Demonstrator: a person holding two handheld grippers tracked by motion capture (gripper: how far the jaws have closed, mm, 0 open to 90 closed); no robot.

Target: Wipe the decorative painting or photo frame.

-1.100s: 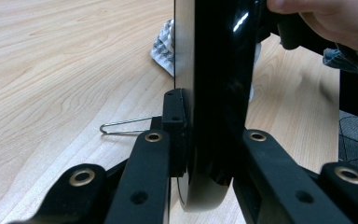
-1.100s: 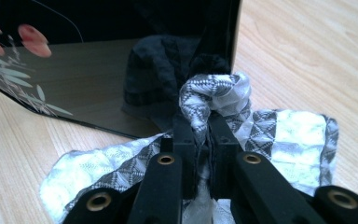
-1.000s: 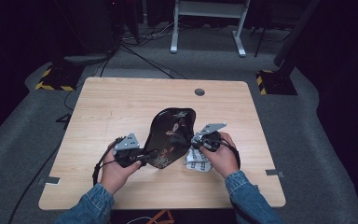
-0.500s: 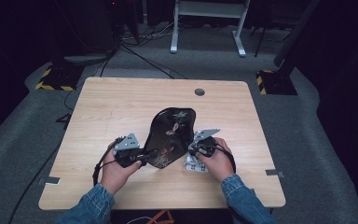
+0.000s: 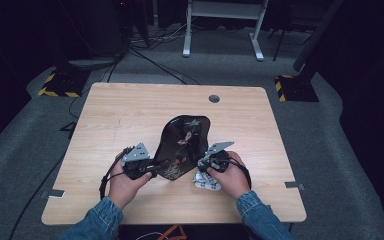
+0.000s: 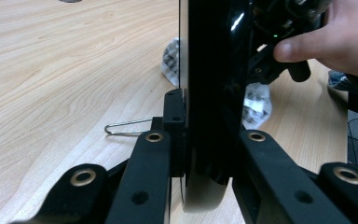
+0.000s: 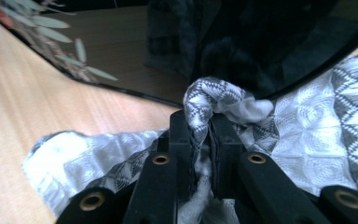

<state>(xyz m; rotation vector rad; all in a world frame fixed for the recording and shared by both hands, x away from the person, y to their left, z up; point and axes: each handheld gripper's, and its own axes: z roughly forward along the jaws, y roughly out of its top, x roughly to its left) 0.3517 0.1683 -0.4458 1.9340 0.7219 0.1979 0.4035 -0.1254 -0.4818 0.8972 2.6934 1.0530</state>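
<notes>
Barely shifted, right tool [image 5: 203, 163] pinches cloth [image 5: 206, 181]; left tool [image 5: 156, 166] clamps plate [image 5: 182, 145] pointing away.

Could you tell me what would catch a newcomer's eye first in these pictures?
Most striking is the glossy black tray with a floral pattern, tilted up near the table's front middle, its edge clamped by the left gripper. Beside it, the right gripper pinches a grey-and-white patterned cloth by the tray's lower edge.

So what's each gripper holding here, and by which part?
Left gripper clamps the black decorated tray by its near edge; right gripper pinches a bunched fold of patterned cloth.
</notes>
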